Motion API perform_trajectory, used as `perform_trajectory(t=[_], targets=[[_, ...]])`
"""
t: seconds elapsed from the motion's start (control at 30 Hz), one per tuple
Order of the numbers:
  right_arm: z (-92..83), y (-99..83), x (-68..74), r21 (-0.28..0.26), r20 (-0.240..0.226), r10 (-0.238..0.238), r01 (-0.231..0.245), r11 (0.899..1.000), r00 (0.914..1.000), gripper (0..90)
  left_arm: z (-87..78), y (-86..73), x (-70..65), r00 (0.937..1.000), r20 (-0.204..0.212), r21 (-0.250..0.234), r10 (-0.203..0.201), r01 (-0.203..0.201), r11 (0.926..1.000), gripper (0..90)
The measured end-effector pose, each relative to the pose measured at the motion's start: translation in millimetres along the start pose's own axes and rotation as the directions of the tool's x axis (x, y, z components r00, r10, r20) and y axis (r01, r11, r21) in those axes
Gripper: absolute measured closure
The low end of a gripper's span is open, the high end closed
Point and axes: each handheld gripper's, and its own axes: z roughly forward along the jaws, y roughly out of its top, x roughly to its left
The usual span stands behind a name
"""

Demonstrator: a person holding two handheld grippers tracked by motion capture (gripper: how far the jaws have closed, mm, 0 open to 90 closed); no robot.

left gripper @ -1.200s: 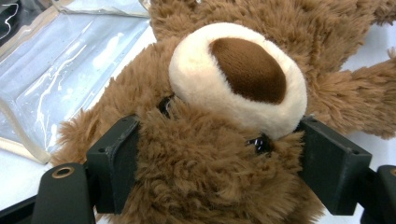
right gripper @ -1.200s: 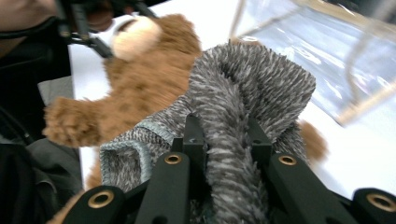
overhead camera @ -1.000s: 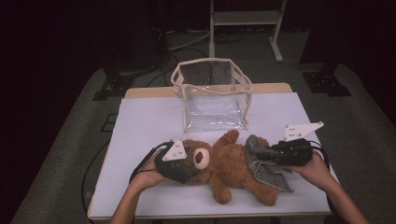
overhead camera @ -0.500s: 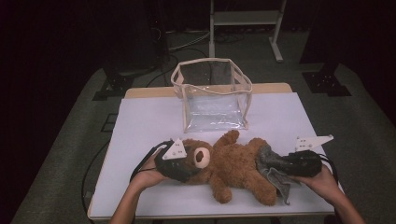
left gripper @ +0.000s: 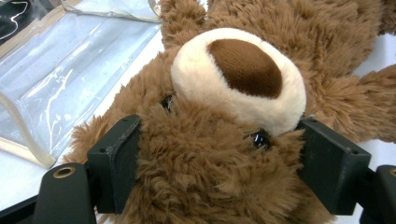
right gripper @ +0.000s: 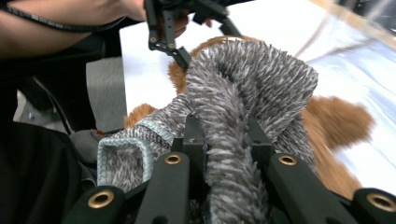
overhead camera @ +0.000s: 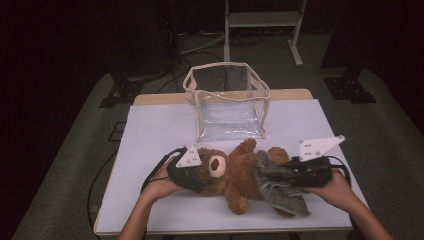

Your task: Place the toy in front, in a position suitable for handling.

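A brown teddy bear [overhead camera: 240, 175] lies on its back on the white table [overhead camera: 160, 125], head to the left. My left gripper [overhead camera: 204, 172] is shut on the bear's head; in the left gripper view its jaws [left gripper: 219, 172] press into the fur beside both eyes, below the cream muzzle of the bear [left gripper: 238, 70]. A grey knitted garment [overhead camera: 280, 187] covers the bear's lower body and legs. My right gripper [overhead camera: 281, 173] is shut on it: in the right gripper view a thick fold of the garment [right gripper: 243, 93] is pinched in the gripper [right gripper: 224, 128].
A clear plastic bag [overhead camera: 227, 107] with a beige rim stands open behind the bear, and its wall [left gripper: 60, 70] lies close to the bear's head. The person's forearms come in over the near table edge. A dark floor and stand legs surround the table.
The right gripper has moved with the grey garment a little toward the near edge and lifted slightly, tugging the cloth along the bear's legs. The left gripper and the bear's head stayed put.
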Motion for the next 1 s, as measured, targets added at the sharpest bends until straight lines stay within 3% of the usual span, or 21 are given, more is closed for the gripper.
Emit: perform_trajectory(t=[0.1,0.27,0.5,0.63,0.77,1.0], targets=[[26.4,10.0,-1.8,0.039,-0.011,-0.021,0.022,0.999,0.9997,75.5,-1.0,0.6,-0.2,0.9999,0.001,0.007,0.01,-0.01,0.9999,20.8],[47.5,4.5,-7.4,0.087,-0.01,-0.034,0.035,0.996,0.9994,75.5,-6.6,-2.6,0.8,0.9999,0.002,-0.018,0.012,-0.012,0.9998,17.9],[33.6,-21.7,-14.0,0.052,0.0,0.029,-0.029,0.998,0.9996,75.7,-20.2,-9.0,7.4,0.9999,-0.01,-0.023,0.013,-0.014,0.9996,11.2],[22.9,-34.9,-13.8,0.041,0.021,0.054,-0.055,0.998,0.9983,75.7,-18.6,-12.8,10.7,1.0,0.0,-0.021,-0.005,0.005,0.9998,11.0],[17.3,-49.3,-11.4,0.02,0.034,0.081,-0.082,0.996,0.9961,75.7,-11.4,-15.7,7.3,0.998,0.064,-0.015,-0.003,0.004,0.9999,18.6],[6.0,-60.9,-19.2,0.026,0.085,0.098,-0.101,0.995,0.9915,75.7,-2.1,-18.7,-4.3,0.994,0.107,0.002,-0.019,0.019,0.9998,22.6]])
